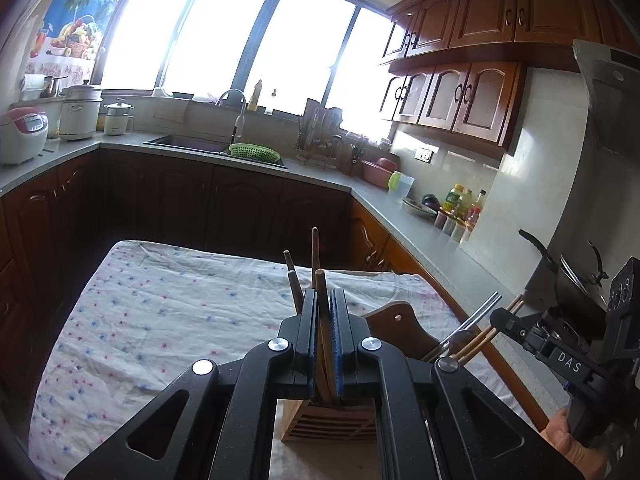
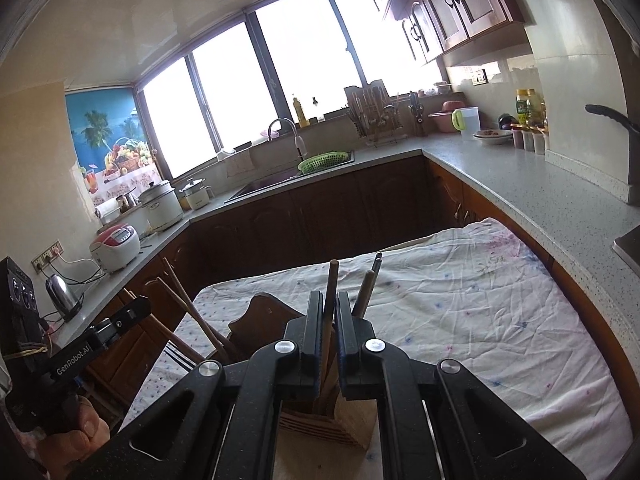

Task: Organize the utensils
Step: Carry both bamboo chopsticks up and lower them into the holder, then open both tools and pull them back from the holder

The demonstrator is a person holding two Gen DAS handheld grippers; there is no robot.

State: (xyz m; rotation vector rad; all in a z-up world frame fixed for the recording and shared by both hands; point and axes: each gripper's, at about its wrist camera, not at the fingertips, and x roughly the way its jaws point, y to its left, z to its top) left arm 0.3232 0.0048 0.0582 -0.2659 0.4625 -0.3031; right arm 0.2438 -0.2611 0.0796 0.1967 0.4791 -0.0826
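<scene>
The left tool is pinching a wooden chopstick between its blue-padded fingers, which are pressed almost together around the stick. The stick's lower end goes down into a slatted wooden holder that stands on a counter covered by a white cloth with small pink and blue flowers. More chopsticks stand in the same holder just left of the held one, leaning slightly and rising above the fingertips.

The right tool is likewise closed on a wooden chopstick, whose lower part also drops into the holder below it. Just right of that stick, two more utensils lean out of the holder, one of them with a dark tip.

In the left view the right tool appears at the right edge, gripped by a hand, with a metal utensil and thin sticks near its tip. A carved wooden backboard stands behind the holder.

Far across the room a green basket sits at the sink under the wide windows, and a rice cooker stands far left.
</scene>
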